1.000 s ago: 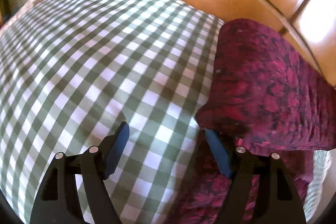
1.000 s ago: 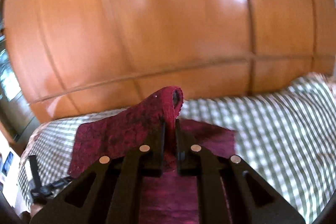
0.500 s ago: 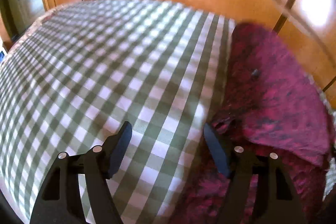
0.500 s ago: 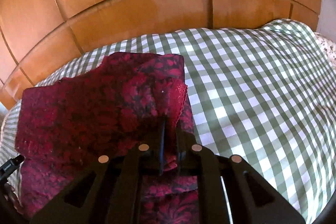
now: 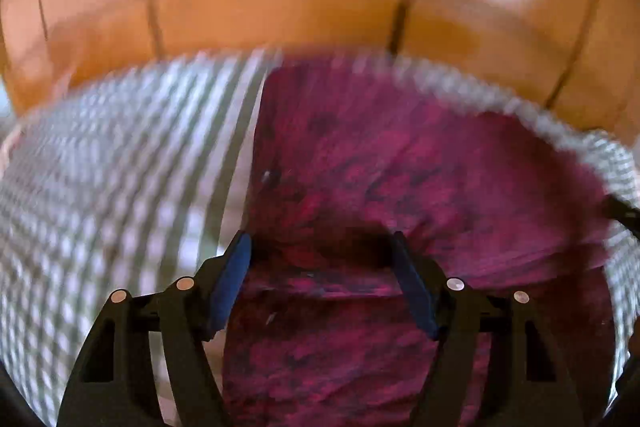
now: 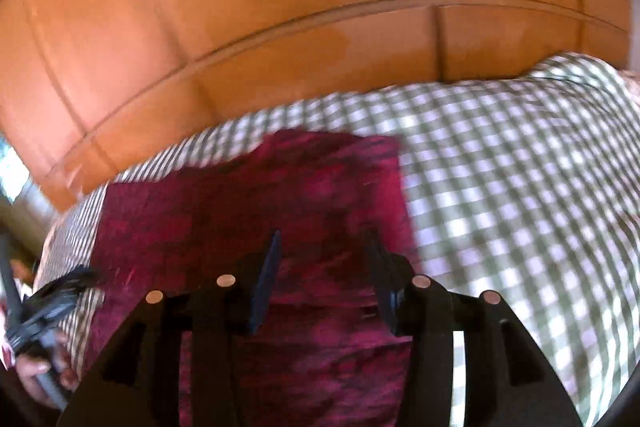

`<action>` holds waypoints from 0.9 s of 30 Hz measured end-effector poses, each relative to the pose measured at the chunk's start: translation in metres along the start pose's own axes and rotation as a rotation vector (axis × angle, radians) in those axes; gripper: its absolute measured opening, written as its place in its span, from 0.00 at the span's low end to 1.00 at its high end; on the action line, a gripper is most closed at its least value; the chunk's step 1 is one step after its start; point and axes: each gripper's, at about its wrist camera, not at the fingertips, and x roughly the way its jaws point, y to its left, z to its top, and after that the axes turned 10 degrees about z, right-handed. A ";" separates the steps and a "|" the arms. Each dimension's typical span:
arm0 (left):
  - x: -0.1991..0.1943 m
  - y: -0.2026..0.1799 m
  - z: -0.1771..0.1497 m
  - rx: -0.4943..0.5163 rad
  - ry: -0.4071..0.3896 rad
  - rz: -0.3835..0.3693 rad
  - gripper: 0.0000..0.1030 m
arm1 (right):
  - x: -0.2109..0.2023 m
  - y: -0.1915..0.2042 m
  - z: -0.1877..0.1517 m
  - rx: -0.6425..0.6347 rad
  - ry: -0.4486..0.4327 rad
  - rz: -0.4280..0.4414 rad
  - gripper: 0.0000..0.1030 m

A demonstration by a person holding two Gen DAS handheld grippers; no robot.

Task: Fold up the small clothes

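A dark red patterned garment lies on a green-and-white checked cloth that covers the surface; behind the cloth stands an orange-brown panelled wooden wall. Both views are blurred, so fine detail of the fabric cannot be read.

In the left wrist view the left gripper has its jaws spread wide, with nothing between the blue pads; it hovers over the near left part of the garment, where a folded edge crosses between the fingers; whether the pads touch the fabric cannot be told. The garment fills the middle and right of that view, its left edge running straight toward the far wall, with checked cloth to the left and along the far rim.

In the right wrist view the right gripper is likewise parted, holding nothing, above the near right part of the garment; the checked cloth spreads to the right; at the far left the other gripper and part of a hand show, near the garment's left edge.
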 end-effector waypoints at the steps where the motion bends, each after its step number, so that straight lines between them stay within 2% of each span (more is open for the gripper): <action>1: 0.006 0.009 -0.005 -0.044 0.002 -0.006 0.73 | 0.010 0.002 -0.005 -0.010 0.027 -0.005 0.43; 2: 0.009 0.017 -0.006 -0.074 0.015 -0.024 0.74 | 0.018 0.005 -0.009 -0.021 0.040 -0.021 0.46; 3: 0.013 0.029 -0.008 -0.126 0.049 -0.082 0.74 | 0.025 0.006 -0.012 -0.027 0.043 -0.036 0.47; 5: 0.015 0.044 -0.008 -0.182 0.071 -0.118 0.74 | 0.030 0.006 -0.015 -0.004 0.025 -0.033 0.49; 8: 0.001 0.057 -0.003 -0.195 0.033 -0.123 0.73 | 0.032 0.009 -0.016 0.004 0.006 -0.028 0.55; 12: -0.012 0.079 0.016 -0.265 -0.023 -0.184 0.73 | 0.036 0.009 -0.021 -0.006 -0.034 -0.021 0.56; 15: -0.003 0.087 0.042 -0.331 0.020 -0.252 0.73 | 0.035 0.010 -0.024 -0.015 -0.049 -0.025 0.56; 19: 0.022 0.081 0.073 -0.350 0.074 -0.273 0.73 | 0.035 0.009 -0.025 -0.013 -0.061 -0.019 0.56; 22: 0.052 0.077 0.088 -0.380 0.178 -0.331 0.73 | 0.036 0.012 -0.027 -0.027 -0.070 -0.033 0.57; 23: 0.060 0.078 0.088 -0.403 0.196 -0.345 0.58 | 0.036 0.014 -0.028 -0.039 -0.072 -0.043 0.58; 24: 0.063 0.077 0.089 -0.415 0.196 -0.368 0.32 | 0.037 0.016 -0.028 -0.049 -0.072 -0.052 0.58; 27: 0.052 0.069 0.085 -0.364 0.125 -0.303 0.18 | 0.035 0.021 -0.026 -0.066 -0.062 -0.056 0.59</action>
